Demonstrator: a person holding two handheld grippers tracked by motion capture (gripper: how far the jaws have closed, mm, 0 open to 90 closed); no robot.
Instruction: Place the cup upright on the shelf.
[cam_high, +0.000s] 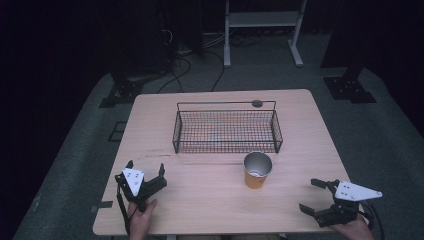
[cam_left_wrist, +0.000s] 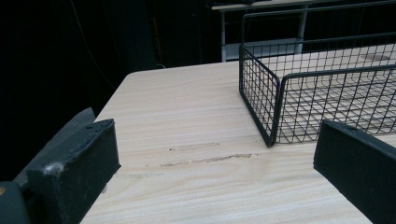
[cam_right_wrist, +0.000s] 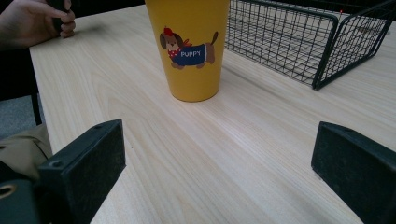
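A yellow cup (cam_high: 257, 170) with a silver inside stands upright on the wooden table (cam_high: 200, 195), just in front of a black wire basket (cam_high: 227, 142). The basket looks empty. My left gripper (cam_high: 145, 166) rests open near the table's front left, apart from both objects. My right gripper (cam_high: 309, 195) is open at the front right, pointing left toward the cup. In the right gripper view the cup (cam_right_wrist: 189, 46) shows a cartoon dog and the word PUPPY, a short way beyond my open right gripper (cam_right_wrist: 219, 172). The left gripper (cam_left_wrist: 219, 163) faces the basket's left corner (cam_left_wrist: 273, 93).
A person's hand (cam_right_wrist: 37, 21) holds the left gripper at the far table edge in the right gripper view. A small dark round spot (cam_high: 257, 103) marks the table behind the basket. Beyond the table are a white desk frame (cam_high: 262, 20), floor cables (cam_high: 185, 55) and black stand feet (cam_high: 350, 87).
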